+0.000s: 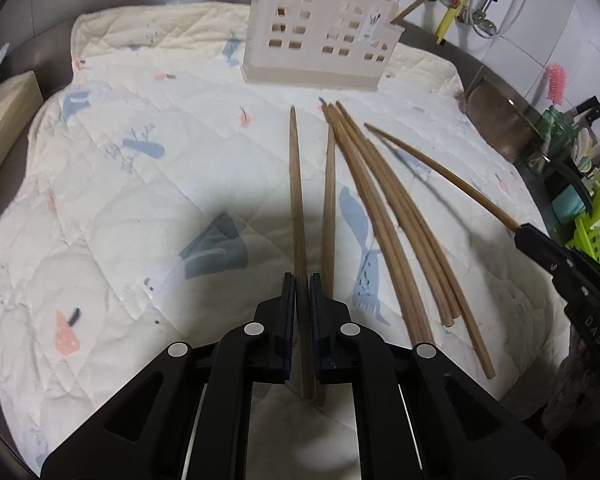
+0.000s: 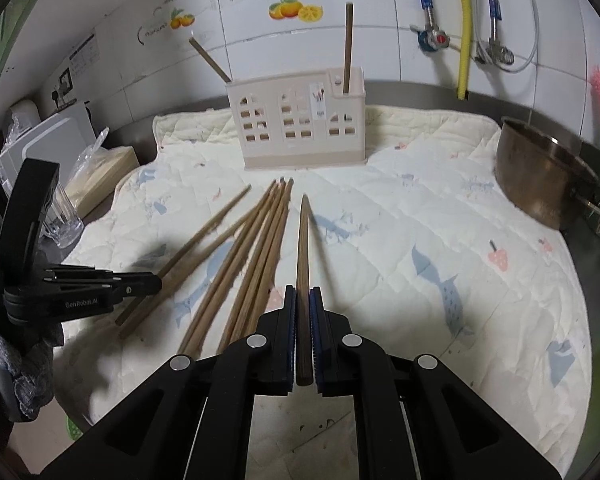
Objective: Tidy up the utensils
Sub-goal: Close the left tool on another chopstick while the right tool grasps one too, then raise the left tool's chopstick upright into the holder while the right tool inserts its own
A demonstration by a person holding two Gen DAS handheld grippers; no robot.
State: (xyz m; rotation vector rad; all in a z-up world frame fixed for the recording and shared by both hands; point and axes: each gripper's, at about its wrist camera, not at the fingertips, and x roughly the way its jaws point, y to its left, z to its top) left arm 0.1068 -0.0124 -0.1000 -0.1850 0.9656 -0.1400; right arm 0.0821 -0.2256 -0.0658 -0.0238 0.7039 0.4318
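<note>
- Left gripper (image 1: 302,292): jaws sitting narrow, pads pinching one chopstick (image 1: 298,208) near its thick end; the stick is running straight ahead toward 12 o'clock, tip pointing at the holder (image 1: 320,40).
- Right gripper (image 2: 303,304): jaws likewise narrow, clamping a second chopstick (image 2: 303,248) between the blue pads; its tip is aiming at 12 o'clock toward the holder (image 2: 300,128), and its blunt end is showing behind the pads.
- In the left view, the right gripper (image 1: 518,232) is coming in at 3 o'clock with its stick arcing up toward 11 o'clock.
- In the right view, the left gripper (image 2: 158,280) is sitting at 9 o'clock, its tips over two loose sticks.
- Loose chopsticks (image 1: 384,216) are lying in a fan on the quilted mat (image 1: 140,208), just right of the left gripper's stick; in the right view this bundle (image 2: 252,256) is lying from 12 toward 7 o'clock, left of the held stick.
- Holder is standing upright at the far edge of the mat, at 12 o'clock; one stick (image 2: 348,48) is standing upright in its right-hand compartment, another (image 2: 210,60) is leaning out at its left end toward 10 o'clock.
- A metal pot (image 2: 540,176) is sitting off the mat at 2 o'clock in the right view.
- A clear glass (image 2: 62,216) is standing at 9 o'clock beside the mat.
</note>
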